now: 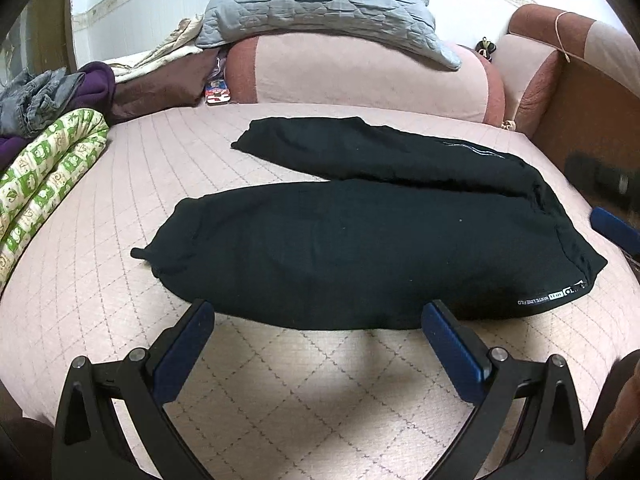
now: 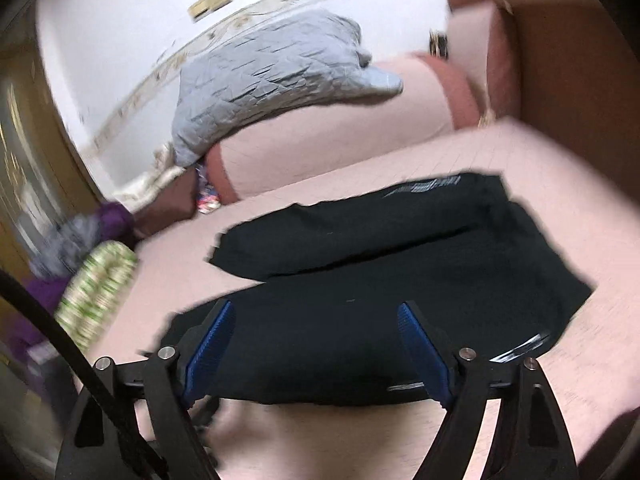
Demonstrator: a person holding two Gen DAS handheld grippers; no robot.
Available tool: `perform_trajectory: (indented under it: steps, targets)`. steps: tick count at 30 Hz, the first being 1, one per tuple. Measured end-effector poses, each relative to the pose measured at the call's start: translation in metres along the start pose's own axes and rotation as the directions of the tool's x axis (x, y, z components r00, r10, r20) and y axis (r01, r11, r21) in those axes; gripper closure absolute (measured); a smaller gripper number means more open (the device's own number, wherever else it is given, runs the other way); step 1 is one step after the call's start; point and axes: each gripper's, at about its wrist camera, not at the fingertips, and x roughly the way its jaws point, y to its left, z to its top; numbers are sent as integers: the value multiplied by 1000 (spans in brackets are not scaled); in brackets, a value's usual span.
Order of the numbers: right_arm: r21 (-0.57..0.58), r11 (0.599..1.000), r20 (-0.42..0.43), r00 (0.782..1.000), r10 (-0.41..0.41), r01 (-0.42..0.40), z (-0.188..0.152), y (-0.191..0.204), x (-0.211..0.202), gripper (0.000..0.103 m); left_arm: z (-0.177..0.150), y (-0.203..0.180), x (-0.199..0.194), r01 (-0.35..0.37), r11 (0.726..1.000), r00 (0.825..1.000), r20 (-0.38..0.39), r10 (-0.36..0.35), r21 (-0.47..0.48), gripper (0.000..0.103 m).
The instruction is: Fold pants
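Pants lie splayed on the bed; both gaping tools, left tool and right tool, risk pinching one layer only.

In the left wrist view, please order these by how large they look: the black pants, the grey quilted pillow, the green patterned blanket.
1. black pants, clearly the largest.
2. grey quilted pillow.
3. green patterned blanket; the frame edge cuts it off, so its real size is unsure.
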Motion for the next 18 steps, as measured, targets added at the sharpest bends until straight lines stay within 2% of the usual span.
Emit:
perform_trajectory:
  steps: [4,18]
  targets:
    - [-95,991,14,996,-91,91,-11,5,0,12,-2,4,4,16,1000,1000,-25,-16,-15,0]
    - [-126,983,-74,987,-142,132,-21,-13,18,9,-4,4,11,15,1000,998,-55,-16,-17,0]
